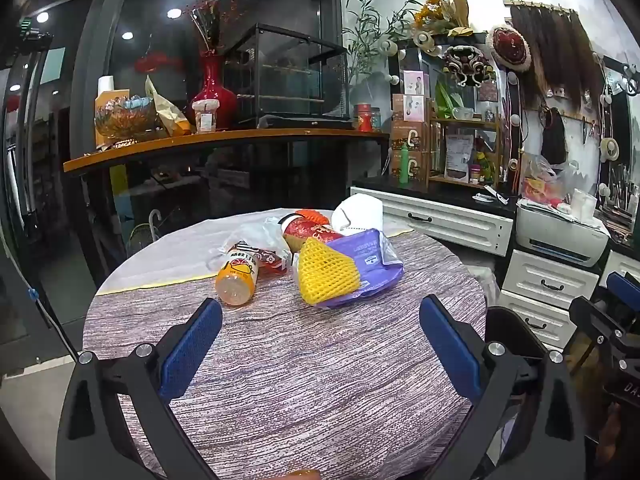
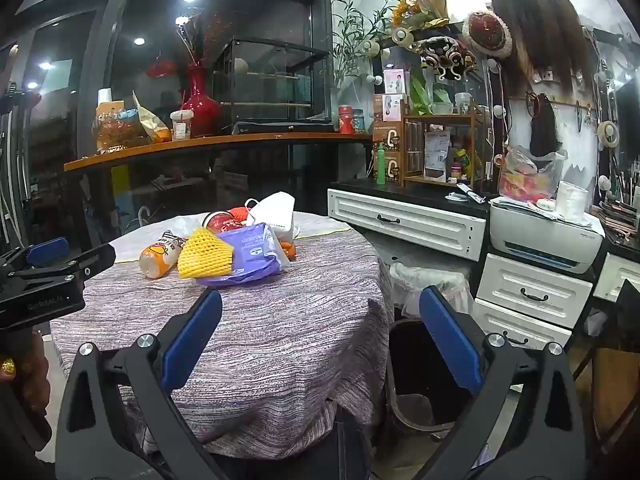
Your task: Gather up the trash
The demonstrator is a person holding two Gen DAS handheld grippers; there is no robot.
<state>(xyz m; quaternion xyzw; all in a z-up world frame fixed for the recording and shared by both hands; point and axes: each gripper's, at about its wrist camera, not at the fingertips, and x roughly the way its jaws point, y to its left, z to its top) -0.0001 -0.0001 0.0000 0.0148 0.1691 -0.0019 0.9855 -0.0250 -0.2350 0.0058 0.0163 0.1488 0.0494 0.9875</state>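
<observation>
Step, judged: pre-pick, nothing collected. Left gripper, right gripper: both spread wide, empty. Trash pile at 12 o'clock: orange juice bottle, yellow foam net, purple wipes pack. Next: reach, pinch bottle; black bin at right gripper's 5 o'clock.

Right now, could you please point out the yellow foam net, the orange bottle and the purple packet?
yellow foam net (image 1: 326, 274), left wrist view, mesh middle
orange bottle (image 1: 237, 280), left wrist view, label side
purple packet (image 2: 256, 250), right wrist view, printed face

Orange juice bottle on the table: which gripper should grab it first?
Left. The left gripper hangs open over the table, with the orange juice bottle just ahead of its left finger. The right gripper sits back past the table's edge.
</observation>
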